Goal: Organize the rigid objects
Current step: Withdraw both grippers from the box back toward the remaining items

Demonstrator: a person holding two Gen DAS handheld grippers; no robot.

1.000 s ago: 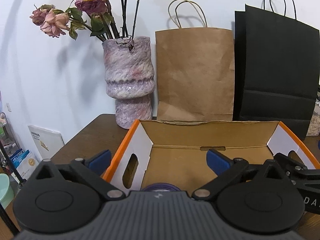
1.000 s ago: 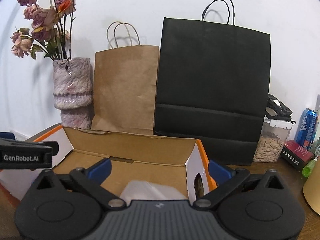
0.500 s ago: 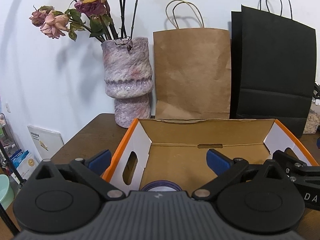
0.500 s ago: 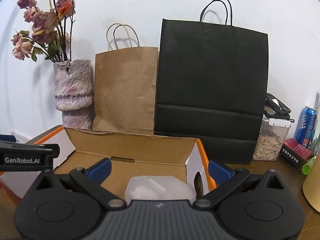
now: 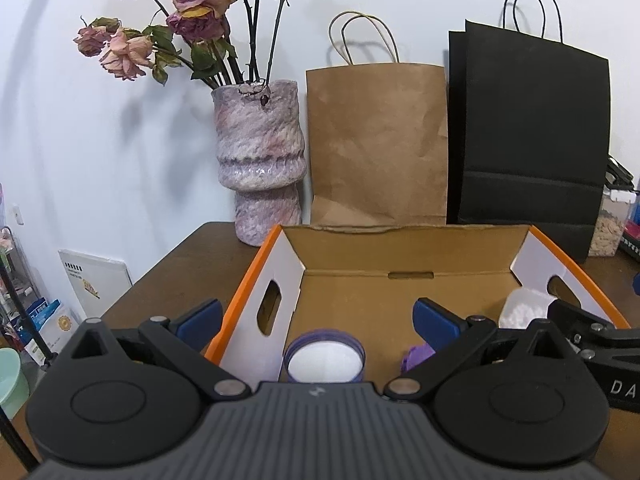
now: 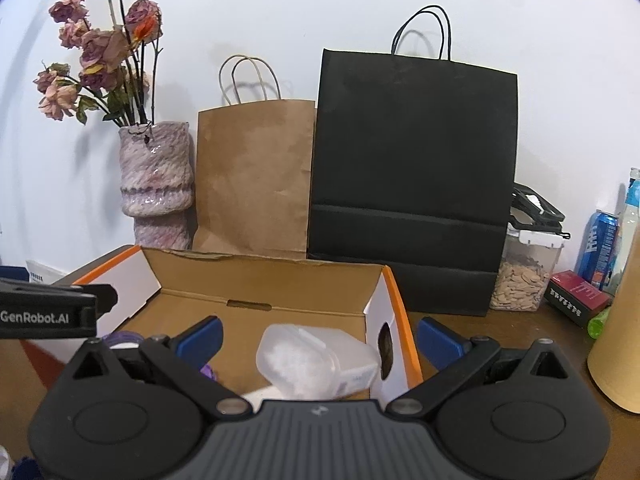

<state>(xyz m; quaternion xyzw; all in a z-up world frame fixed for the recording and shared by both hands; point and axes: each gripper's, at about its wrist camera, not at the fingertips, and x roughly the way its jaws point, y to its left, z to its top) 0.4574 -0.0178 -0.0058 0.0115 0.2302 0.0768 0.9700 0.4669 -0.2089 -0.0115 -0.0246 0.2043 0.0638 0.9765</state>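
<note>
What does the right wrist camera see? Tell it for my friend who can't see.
An open gripper hovers over an orange-edged cardboard box holding a cloudy plastic container. Behind stand a black bag, brown bag and vase.

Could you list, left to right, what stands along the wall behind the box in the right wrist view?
Vase of dried roses → brown paper bag → black paper bag → clear container of seeds → blue can.

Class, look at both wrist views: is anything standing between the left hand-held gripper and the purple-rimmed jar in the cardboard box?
Nothing visible does. The purple-rimmed jar stands in the cardboard box just beyond the left hand-held gripper, between its open fingers. The box's left wall lies between those fingers, beside the jar rather than before it.
</note>
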